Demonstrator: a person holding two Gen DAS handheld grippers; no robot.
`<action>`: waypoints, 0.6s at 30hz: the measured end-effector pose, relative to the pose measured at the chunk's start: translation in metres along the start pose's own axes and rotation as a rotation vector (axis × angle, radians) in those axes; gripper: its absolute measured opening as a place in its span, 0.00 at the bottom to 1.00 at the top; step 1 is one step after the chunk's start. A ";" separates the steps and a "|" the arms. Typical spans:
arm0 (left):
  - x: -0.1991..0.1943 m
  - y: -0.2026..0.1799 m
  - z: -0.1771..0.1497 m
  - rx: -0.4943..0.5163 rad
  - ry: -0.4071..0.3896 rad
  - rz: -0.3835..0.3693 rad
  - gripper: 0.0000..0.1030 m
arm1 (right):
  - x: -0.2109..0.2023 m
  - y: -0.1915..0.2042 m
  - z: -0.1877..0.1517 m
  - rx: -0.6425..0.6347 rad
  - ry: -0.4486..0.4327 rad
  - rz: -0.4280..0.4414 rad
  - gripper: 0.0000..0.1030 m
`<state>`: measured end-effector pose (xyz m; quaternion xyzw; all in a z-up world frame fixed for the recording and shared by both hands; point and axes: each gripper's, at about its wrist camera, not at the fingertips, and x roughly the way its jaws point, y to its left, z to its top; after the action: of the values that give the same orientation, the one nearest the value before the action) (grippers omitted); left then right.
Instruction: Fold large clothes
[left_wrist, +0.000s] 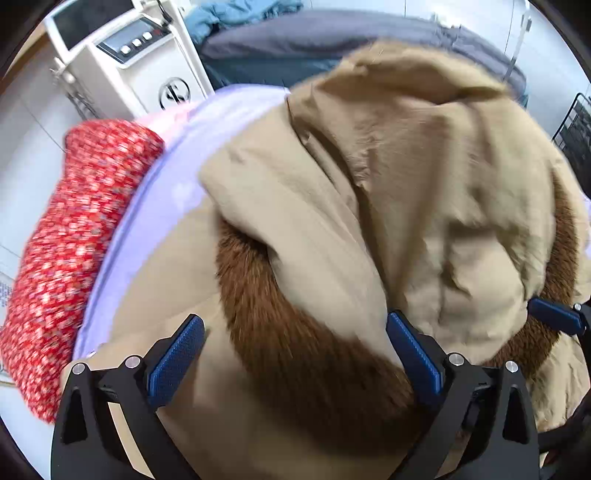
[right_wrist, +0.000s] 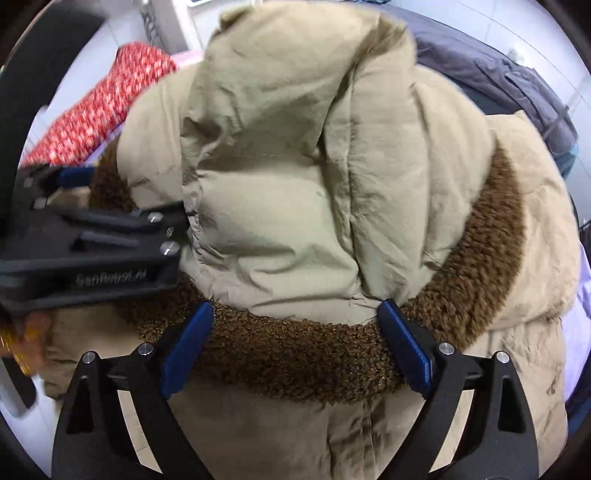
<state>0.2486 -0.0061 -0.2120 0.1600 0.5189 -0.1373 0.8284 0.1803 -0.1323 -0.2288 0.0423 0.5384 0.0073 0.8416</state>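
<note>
I am holding my left claw (left_wrist: 295, 354) and right claw (right_wrist: 297, 347) wide open and empty over the fleece collar (right_wrist: 295, 354) of the tan coat (right_wrist: 288, 192), which is lying on the lilac-covered bed (left_wrist: 147, 221), readying a fold

Left hand-held gripper (left_wrist: 295, 350) spread wide; right hand-held gripper (right_wrist: 297, 345) likewise, angled downward.

One tan coat (right_wrist: 295, 184), one red knit (left_wrist: 74, 240), two tools.
</note>
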 end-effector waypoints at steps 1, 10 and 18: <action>-0.016 -0.001 -0.008 0.004 -0.031 -0.002 0.94 | -0.008 -0.001 -0.002 0.008 -0.016 -0.003 0.87; -0.077 -0.024 -0.079 0.089 -0.082 -0.056 0.94 | -0.056 -0.037 -0.081 0.084 -0.018 -0.060 0.87; -0.083 -0.056 -0.148 0.215 0.041 -0.078 0.93 | -0.070 -0.083 -0.162 0.203 0.056 -0.126 0.87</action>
<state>0.0709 0.0082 -0.2049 0.2303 0.5237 -0.2211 0.7898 0.0009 -0.2087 -0.2394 0.0930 0.5615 -0.0991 0.8163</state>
